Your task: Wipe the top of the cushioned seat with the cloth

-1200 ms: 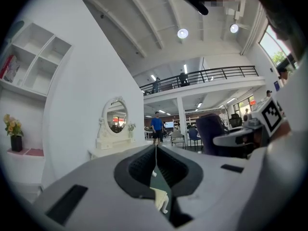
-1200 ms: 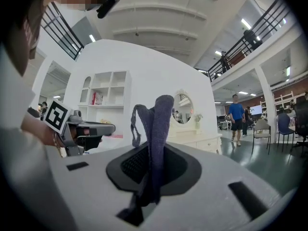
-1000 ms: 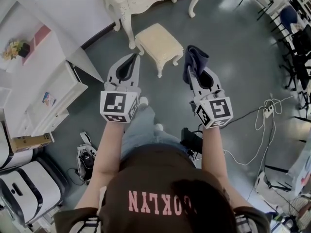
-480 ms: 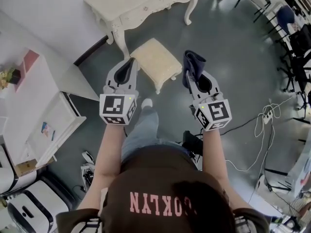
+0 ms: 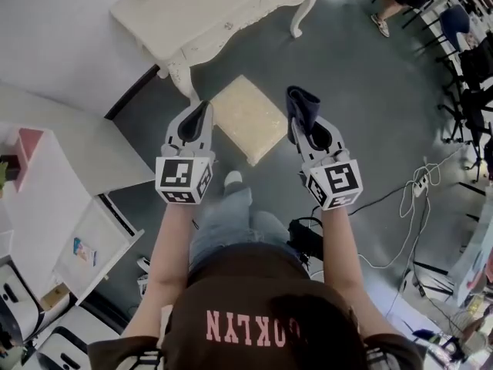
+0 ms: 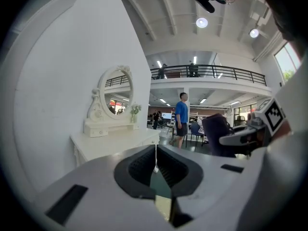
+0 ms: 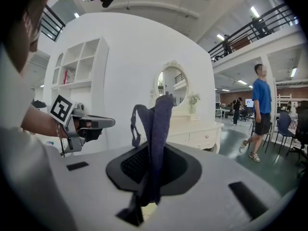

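Two tools are held out in front of a person, one in each hand. The left tool (image 5: 202,110) has its two jaws pressed together, and nothing is between them. The right tool (image 5: 302,126) is squeezed shut on a dark blue cloth (image 5: 302,104). The cloth sticks up out of the jaws, and its top end flops over.

The cushioned seat (image 5: 248,118) is a little cream stool. It stands on the grey floor (image 5: 370,83), just past the person's feet. Seen from above, it sits between the two tools, a bit nearer the left one. The cloth is off to the right of the seat and is not on it. The top of the seat is bare.

A white counter (image 5: 223,10) with curly legs stands at the far side of the seat, against the white wall. A round mirror (image 6: 117,93) stands on top of it. White shelves (image 5: 54,183) are on the left. Some thin cables (image 5: 408,199) lie on the floor to the right.

Far away across the room, a person in a blue shirt (image 7: 262,110) is walking.
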`<state>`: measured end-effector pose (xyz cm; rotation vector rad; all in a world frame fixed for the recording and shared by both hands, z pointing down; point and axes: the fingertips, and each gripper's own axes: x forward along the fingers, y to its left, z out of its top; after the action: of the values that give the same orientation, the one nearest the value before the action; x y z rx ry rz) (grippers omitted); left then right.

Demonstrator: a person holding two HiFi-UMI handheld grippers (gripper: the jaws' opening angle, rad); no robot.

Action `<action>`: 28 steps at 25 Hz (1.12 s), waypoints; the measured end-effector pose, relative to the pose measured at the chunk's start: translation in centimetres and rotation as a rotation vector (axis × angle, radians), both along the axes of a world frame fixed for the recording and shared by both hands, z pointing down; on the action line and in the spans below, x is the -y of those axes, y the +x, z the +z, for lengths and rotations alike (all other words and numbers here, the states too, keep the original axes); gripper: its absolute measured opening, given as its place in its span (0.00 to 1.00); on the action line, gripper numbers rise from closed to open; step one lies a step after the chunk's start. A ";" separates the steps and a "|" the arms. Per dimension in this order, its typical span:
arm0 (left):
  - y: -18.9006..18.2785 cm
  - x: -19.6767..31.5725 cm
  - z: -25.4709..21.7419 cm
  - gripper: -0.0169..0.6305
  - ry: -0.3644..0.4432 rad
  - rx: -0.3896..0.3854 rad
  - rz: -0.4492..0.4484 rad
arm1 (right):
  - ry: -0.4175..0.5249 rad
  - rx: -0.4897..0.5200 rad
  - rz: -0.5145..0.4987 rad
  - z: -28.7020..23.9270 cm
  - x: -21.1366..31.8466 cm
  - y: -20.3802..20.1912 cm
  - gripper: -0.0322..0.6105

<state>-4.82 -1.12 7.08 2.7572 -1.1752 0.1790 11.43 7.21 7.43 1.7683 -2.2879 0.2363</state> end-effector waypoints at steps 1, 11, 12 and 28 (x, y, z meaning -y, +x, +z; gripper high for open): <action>0.0 1.3 0.6 0.04 -0.013 -0.002 -0.001 | -0.013 -0.010 -0.008 0.5 1.2 0.0 0.11; 1.0 8.8 8.2 0.04 -0.140 0.000 -0.018 | -0.148 -0.063 -0.078 8.2 9.6 0.8 0.11; 1.0 9.5 8.9 0.04 -0.150 -0.001 -0.025 | -0.159 -0.063 -0.084 9.2 10.3 0.9 0.11; 2.8 12.8 22.2 0.04 -0.226 0.010 -0.136 | -0.223 -0.067 -0.143 24.1 15.6 4.3 0.11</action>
<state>-2.06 -13.89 29.29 2.4765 -1.2552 0.2918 15.75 -8.36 31.48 1.4760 -2.2305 0.3837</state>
